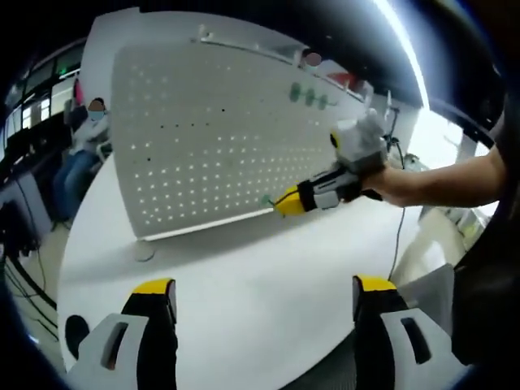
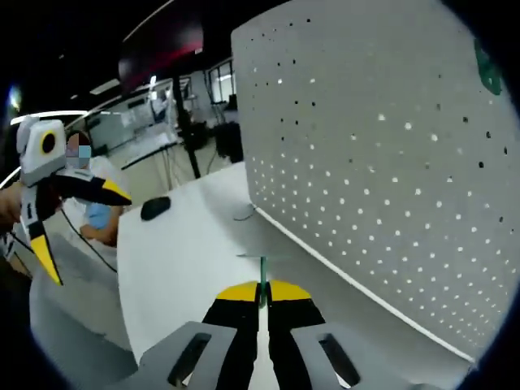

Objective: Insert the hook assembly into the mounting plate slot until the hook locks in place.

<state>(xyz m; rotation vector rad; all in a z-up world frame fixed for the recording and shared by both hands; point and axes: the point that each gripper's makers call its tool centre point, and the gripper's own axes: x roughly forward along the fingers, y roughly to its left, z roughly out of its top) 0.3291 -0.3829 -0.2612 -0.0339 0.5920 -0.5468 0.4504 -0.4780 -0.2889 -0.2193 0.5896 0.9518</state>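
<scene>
Currently: right gripper [image 2: 262,294], jaws pinched on a thin green hook [image 2: 262,272], approaches the pegboard [image 2: 390,162] standing on the table [image 2: 179,252]; left gripper [image 1: 264,296] wide open, empty; next, likely aligning hook with a hole.

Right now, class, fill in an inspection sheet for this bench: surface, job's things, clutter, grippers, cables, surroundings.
Surface: white table, mostly bare in front of the board.
Job's things: white perforated board stands upright on the table; a thin green hook is pinched in the right gripper, its tip near the board's lower edge.
Clutter: green pieces near the board's top edge; a dark object on the table.
Grippers: left gripper jaws apart, holding nothing; right gripper jaws closed on the hook.
Cables: a thin dark cable runs down beyond the right gripper.
Surroundings: seated person behind the table; ceiling strip light.
</scene>
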